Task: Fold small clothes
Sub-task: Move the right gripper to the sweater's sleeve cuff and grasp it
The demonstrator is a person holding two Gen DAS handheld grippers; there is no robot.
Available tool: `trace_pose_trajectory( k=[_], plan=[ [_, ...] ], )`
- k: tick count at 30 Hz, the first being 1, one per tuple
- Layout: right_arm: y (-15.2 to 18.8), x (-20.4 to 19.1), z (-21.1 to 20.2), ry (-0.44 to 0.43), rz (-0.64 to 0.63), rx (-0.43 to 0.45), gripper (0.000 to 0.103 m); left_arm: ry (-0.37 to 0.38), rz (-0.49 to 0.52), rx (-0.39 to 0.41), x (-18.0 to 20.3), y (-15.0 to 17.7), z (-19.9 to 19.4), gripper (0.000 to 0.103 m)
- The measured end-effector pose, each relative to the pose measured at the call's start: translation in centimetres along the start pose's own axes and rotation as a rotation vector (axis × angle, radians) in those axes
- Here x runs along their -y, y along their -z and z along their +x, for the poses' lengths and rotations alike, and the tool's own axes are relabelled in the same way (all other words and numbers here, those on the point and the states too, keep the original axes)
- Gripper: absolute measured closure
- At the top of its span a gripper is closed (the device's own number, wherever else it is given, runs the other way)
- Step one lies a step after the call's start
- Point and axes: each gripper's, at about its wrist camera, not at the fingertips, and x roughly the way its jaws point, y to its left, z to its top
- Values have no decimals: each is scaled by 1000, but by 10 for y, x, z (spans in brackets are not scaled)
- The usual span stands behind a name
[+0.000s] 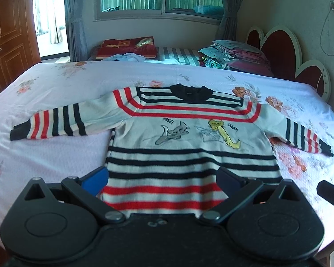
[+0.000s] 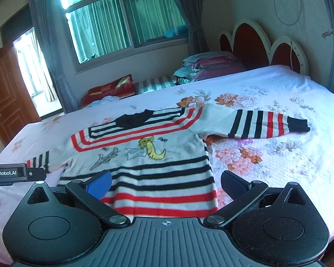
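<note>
A small white sweater (image 1: 184,138) with red and black stripes and two cartoon cats lies flat, face up, on the bed, both sleeves spread out. Its black collar (image 1: 190,92) is at the far end and its hem is nearest me. My left gripper (image 1: 162,179) is open and empty, just above the hem. My right gripper (image 2: 167,183) is open and empty over the hem's right part; the sweater (image 2: 149,153) fills this view too. The right sleeve (image 2: 262,123) stretches to the right. The left gripper's body (image 2: 11,173) shows at the left edge.
The bed has a pale floral sheet (image 1: 55,82). Beyond it are a red pillow (image 1: 129,46), a stack of folded bedding (image 1: 231,54) and a red scalloped headboard (image 1: 282,51). A wooden door (image 1: 9,29) stands at the left.
</note>
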Motion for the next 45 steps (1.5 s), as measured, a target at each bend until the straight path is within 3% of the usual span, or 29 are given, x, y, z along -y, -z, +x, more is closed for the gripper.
trace_pose_trajectory(
  k=[13, 20, 25, 26, 27, 28, 39, 45],
  plan=[
    [-29, -7, 72, 98, 71, 20, 0, 26, 54, 0, -30, -46, 78, 0],
    [-41, 20, 98, 187, 121, 29, 1, 64, 61, -38, -29, -58, 121, 0],
    [-48, 63, 118, 242, 152, 12, 1, 45, 71, -43, -11, -65, 145, 1],
    [-49, 74, 122, 247, 157, 10, 5, 37, 73, -39, -6, -66, 149, 1],
    [-51, 86, 128, 254, 159, 2, 20, 27, 76, -38, 0, -67, 154, 1],
    [-53, 99, 135, 261, 165, -12, 28, 15, 81, -39, 6, -68, 159, 2],
    [-62, 264, 202, 388, 361, -110, 28, -35, 31, -98, 62, -79, 204, 2],
    [-65, 308, 222, 410, 435, -129, 28, -55, 69, -96, 78, -82, 212, 2]
  ],
)
